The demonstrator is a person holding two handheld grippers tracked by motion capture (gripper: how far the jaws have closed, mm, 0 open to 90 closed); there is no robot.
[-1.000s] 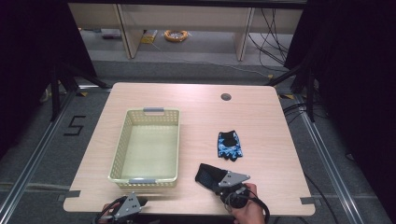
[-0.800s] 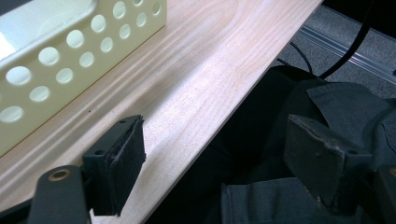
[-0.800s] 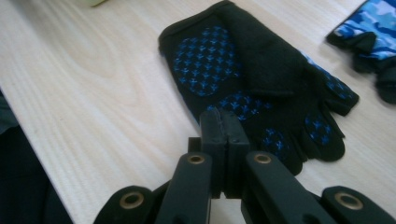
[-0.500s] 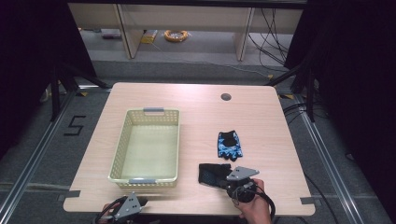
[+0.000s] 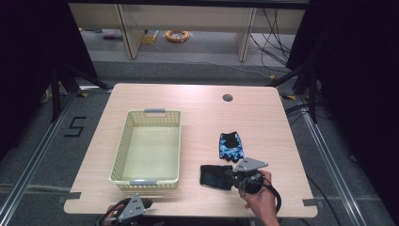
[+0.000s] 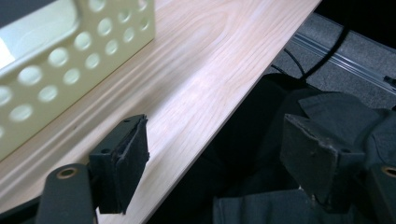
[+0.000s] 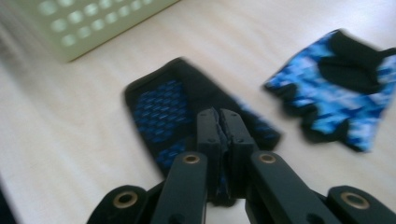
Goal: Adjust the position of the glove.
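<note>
So we've got the right gripper (image 7: 222,122) clamped on the dark glove (image 7: 173,109), left gripper (image 6: 212,161) idle with jaws apart, and next it probably needs lifting over into the basket (image 5: 123,151).

**Right jaws pinched, left jaws wide**

The right gripper (image 5: 231,175) is held by a hand (image 5: 259,200) entering from the bottom edge, its jaws pressed nearly together and pointing left across the table. The left gripper (image 5: 141,205) sits low at the near edge, jaws spread apart with nothing between them.
</note>
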